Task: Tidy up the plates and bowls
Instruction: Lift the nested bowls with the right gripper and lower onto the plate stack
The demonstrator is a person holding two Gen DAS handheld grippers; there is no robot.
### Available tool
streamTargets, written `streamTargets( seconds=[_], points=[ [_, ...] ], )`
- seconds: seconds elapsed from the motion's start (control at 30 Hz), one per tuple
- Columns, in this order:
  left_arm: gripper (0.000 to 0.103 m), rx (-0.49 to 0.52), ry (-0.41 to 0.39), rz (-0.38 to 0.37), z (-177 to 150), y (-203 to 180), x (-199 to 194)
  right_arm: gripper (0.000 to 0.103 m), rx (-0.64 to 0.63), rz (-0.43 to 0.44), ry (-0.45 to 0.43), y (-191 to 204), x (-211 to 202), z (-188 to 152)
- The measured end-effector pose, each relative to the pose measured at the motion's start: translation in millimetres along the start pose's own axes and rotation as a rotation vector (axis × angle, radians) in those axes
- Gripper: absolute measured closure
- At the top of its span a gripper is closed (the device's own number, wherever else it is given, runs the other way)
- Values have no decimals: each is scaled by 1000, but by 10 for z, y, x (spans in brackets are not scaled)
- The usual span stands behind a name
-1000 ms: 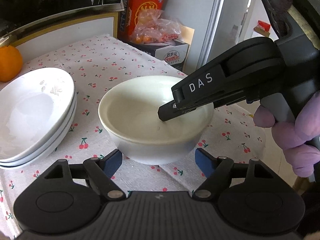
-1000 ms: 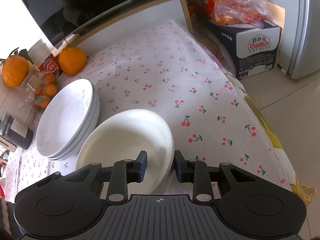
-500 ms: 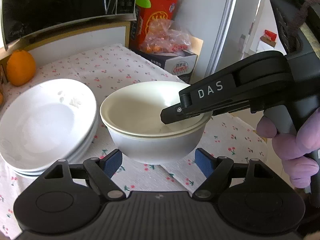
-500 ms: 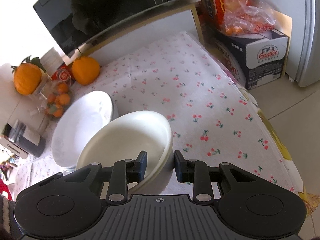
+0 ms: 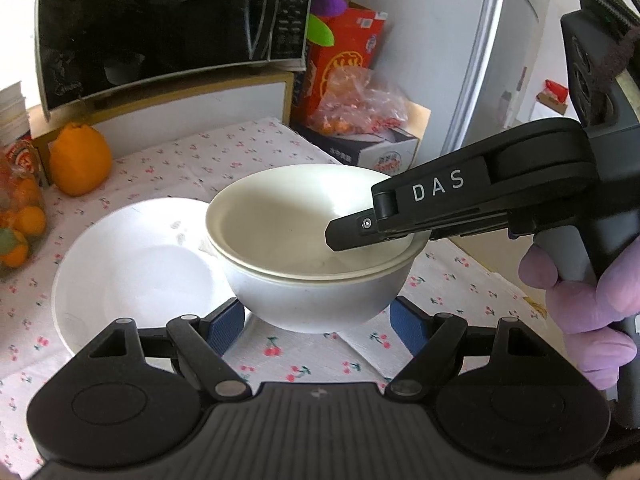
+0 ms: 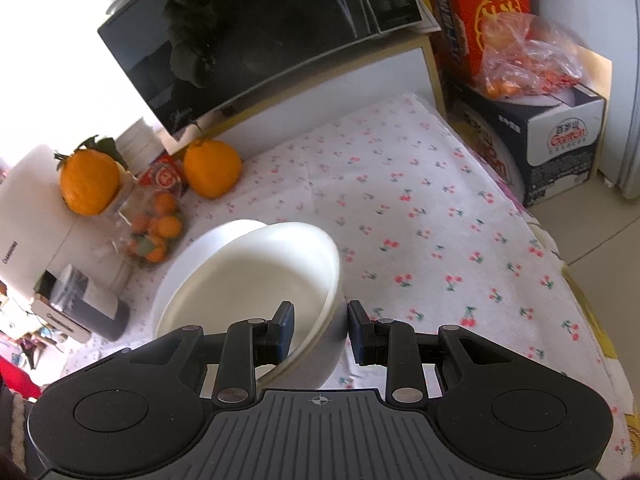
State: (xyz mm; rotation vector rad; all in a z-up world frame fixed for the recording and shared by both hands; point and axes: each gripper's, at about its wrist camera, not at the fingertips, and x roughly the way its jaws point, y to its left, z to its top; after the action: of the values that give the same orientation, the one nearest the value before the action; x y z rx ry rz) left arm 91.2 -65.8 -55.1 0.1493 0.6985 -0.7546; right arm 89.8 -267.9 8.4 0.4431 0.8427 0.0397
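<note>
Left view: bowls [image 5: 316, 256], two nested, hang above the cloth [image 5: 224, 152] just beside the plates [image 5: 132, 280]; the left gripper [image 5: 318, 322] straddles the lower bowl wide, blue pads at its sides, contact unclear.

Right view: the right gripper [image 6: 320, 330] pinches the bowls' rim [image 6: 326, 320], one finger inside and one outside.

Step in hand: carrying the bowls; next likely calls for a level set-down on a free patch of cloth.

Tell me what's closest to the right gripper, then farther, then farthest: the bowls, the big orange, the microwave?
Right wrist view:
1. Nested bowls, between the right gripper's jaws.
2. Big orange, farther back, left.
3. Microwave, behind the orange, farthest.
</note>
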Motion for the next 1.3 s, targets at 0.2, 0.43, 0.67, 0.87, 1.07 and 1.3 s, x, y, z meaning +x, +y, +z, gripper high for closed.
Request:
streamTargets(
  seconds=[0.2, 0.43, 0.67, 0.87, 1.07, 1.3],
  points=[
    [27, -10, -7, 23, 70, 130, -69, 75, 8, 28, -8, 132, 56, 95],
    [27, -37, -9, 49, 104, 297, -122, 75, 6, 56, -8, 320, 175, 178],
    [27, -77, -10, 72, 100, 492, -164, 75, 11, 81, 0, 492, 354, 230],
    [26, -110, -9, 88, 92, 670, -145, 75, 14, 102, 6, 619, 538, 252],
    [26, -147, 2, 93, 51, 836, -111, 75, 22, 114, 21, 692, 726, 243],
    [26, -157, 21, 83, 21, 851, -32, 75, 11, 94, 44, 684, 829, 193]
  ],
)
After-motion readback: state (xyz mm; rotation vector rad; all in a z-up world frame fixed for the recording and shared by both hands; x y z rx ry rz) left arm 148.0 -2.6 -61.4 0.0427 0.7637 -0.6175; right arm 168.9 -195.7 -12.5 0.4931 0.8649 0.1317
